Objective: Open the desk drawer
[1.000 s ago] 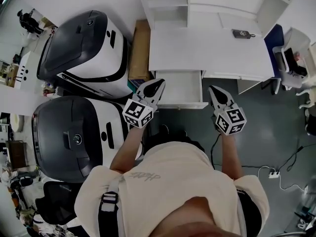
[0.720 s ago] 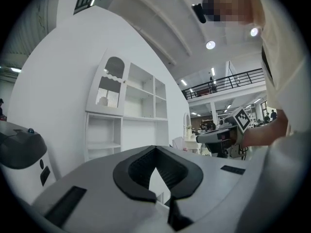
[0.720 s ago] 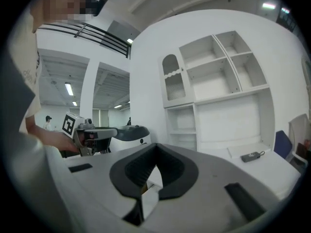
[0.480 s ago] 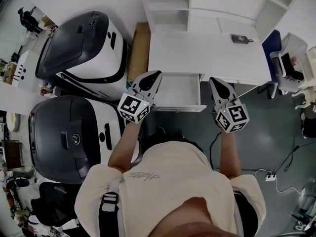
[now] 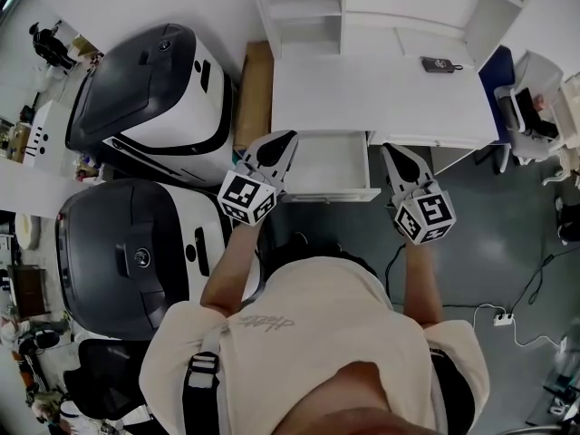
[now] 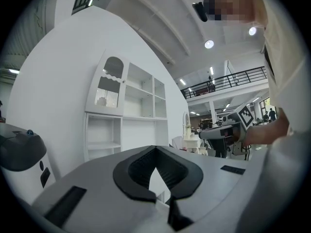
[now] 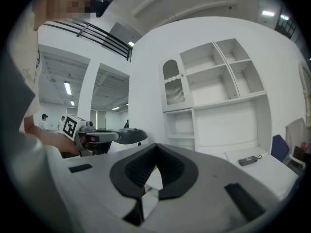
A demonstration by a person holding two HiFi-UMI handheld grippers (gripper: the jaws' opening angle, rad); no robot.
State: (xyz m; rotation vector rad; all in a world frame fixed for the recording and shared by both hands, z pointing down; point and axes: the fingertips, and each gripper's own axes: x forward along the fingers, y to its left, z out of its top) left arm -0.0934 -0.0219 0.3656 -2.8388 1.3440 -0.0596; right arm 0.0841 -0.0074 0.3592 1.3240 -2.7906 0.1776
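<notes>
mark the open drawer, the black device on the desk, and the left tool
open drawer (image 5: 331, 163): head view, bare floor inside.
black device (image 5: 439, 63): head view, its body.
left tool (image 5: 288, 139): head view, fingertips.

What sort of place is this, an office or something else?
Probably a big open lab or showroom hall, not an ordinary office: a white desk with shelves, two bulky black-and-white machines beside it, and a railed balcony beyond.

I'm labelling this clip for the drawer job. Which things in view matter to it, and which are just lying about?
Belongs to the job:
- desk
- drawer, standing pulled out
- left gripper and right gripper, both shut and empty

Just lying about:
- small black device on the desk
- cardboard box
- nearer black-and-white machine
- farther black-and-white machine
- power strip on the floor
</notes>
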